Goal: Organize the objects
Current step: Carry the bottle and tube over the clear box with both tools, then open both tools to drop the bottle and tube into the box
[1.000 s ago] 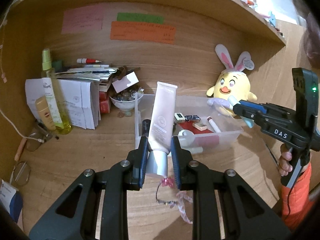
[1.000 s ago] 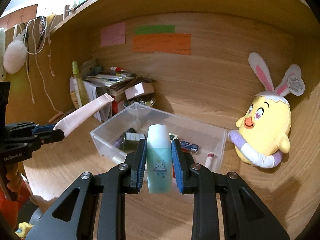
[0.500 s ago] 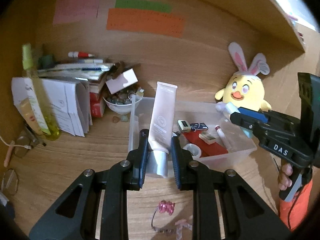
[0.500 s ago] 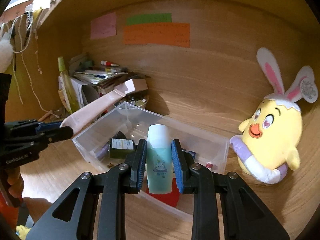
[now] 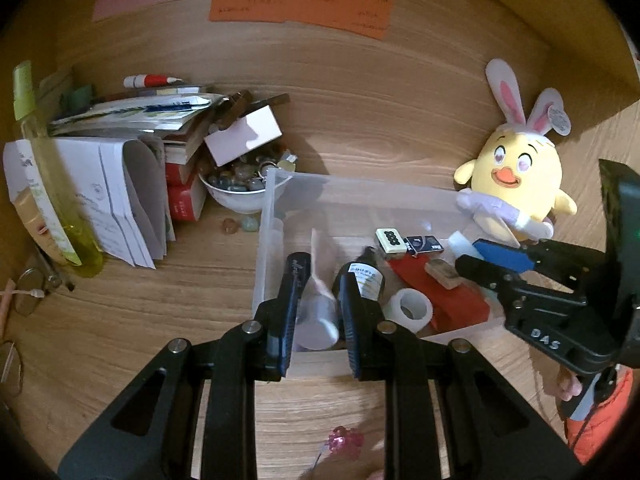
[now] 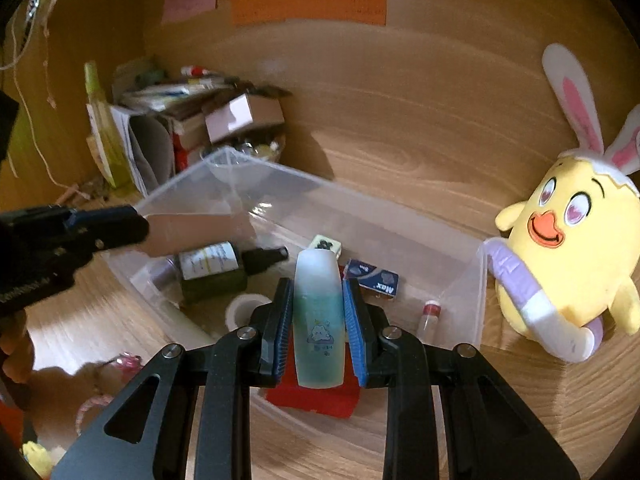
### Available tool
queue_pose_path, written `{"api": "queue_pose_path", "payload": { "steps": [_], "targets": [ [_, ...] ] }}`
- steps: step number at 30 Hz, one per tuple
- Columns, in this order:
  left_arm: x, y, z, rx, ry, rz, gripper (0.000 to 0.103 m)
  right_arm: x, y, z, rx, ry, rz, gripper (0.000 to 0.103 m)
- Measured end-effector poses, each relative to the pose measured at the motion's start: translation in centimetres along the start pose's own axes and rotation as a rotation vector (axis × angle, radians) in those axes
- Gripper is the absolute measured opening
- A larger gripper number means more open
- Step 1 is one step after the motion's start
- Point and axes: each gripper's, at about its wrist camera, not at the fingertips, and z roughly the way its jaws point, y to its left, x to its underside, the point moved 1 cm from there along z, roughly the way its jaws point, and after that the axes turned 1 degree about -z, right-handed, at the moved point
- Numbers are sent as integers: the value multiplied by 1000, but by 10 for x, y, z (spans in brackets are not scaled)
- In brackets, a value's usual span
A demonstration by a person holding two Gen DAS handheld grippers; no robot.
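Over the clear bin (image 6: pixel 460 236), left gripper (image 5: pixel 318 300) clamps a pink tube (image 5: pixel 320 280); right gripper (image 6: pixel 318 312) clamps a teal bottle (image 6: pixel 318 320).

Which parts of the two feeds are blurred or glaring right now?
Left wrist view: the pink tube in the left tool is motion-smeared, and so is the green bottle at left; bin contents stay sharp. Right wrist view: the teal bottle in the right tool is crisp, the bin wall shows glare, and the left edge is blurred. Both views bend outward at the edges.
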Motion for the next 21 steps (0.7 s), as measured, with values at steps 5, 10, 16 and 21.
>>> {"api": "queue_pose_path", "payload": {
  "steps": [5, 10, 16, 21],
  "targets": [
    [1, -5, -1, -9, -3, 23, 22, 3, -4, 9, 13, 27, 11, 23],
    [4, -12, -8, 10, -5, 51, 22, 4, -7, 14, 2, 51, 25, 23],
    [9, -17, -21, 22, -7, 67, 42, 4, -7, 10, -15, 59, 33, 36],
    [12, -16, -36, 17, -30, 74, 54, 1, -7, -7, -35, 20, 52, 50]
  ]
}}
